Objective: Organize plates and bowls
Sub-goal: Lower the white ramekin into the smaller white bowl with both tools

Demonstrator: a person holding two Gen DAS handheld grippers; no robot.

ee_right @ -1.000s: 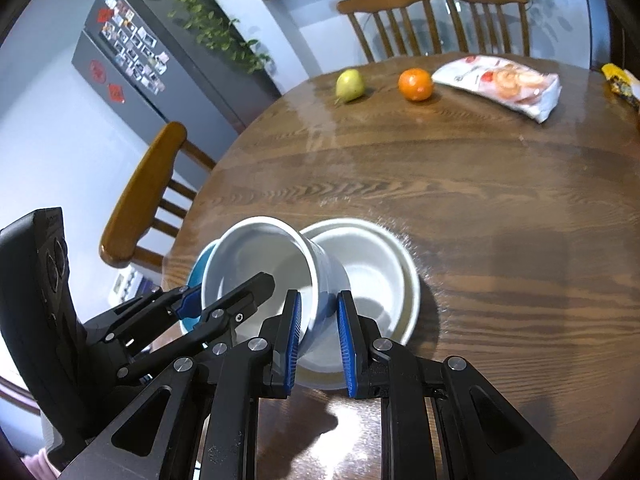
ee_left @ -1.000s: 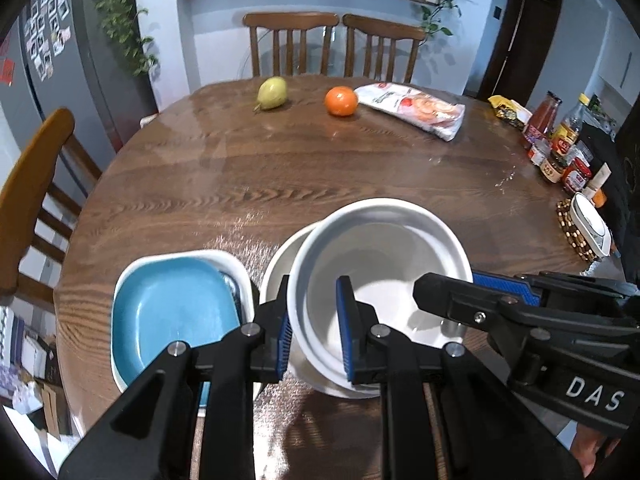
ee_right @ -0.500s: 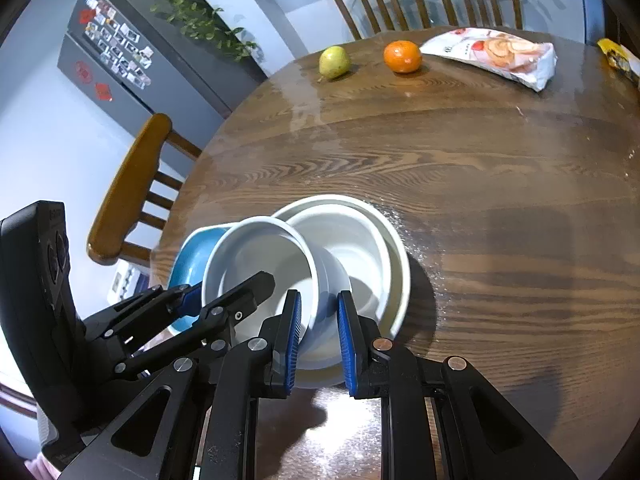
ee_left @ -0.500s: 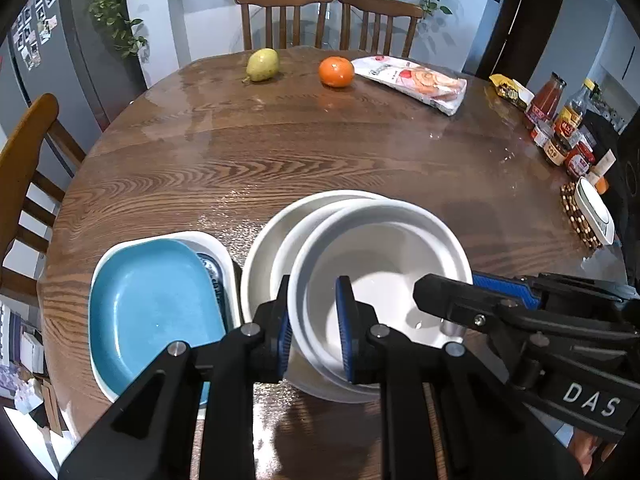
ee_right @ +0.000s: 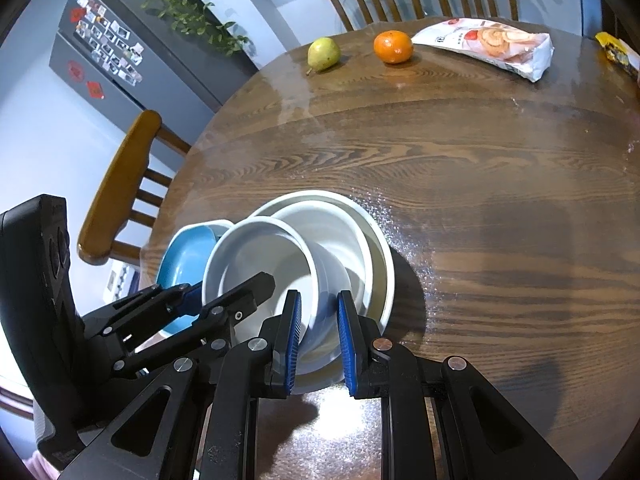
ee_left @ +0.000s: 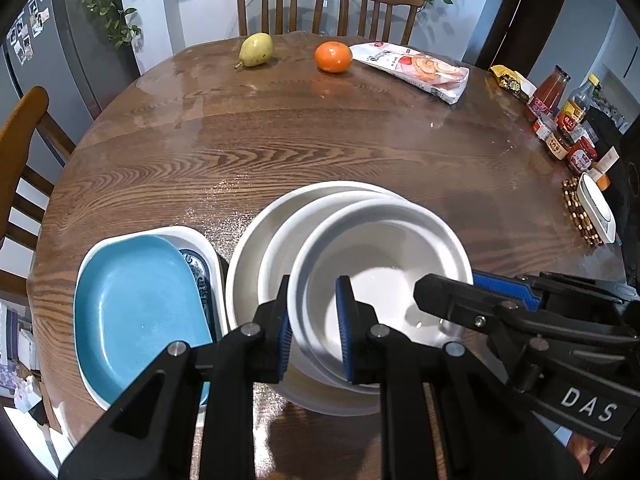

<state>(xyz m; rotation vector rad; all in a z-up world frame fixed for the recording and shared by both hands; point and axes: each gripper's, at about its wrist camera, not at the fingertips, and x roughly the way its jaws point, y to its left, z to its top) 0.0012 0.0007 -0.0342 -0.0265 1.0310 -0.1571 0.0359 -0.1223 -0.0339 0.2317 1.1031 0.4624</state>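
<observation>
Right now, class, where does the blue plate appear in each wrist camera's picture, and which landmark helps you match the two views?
Left wrist view: the blue plate fills the lower left, left of the stacked white bowls.
Right wrist view: the blue plate shows at centre left, partly hidden behind the bowl both jaws clamp.
Shared landmark: the orange at the table's far side, beside the pear.
</observation>
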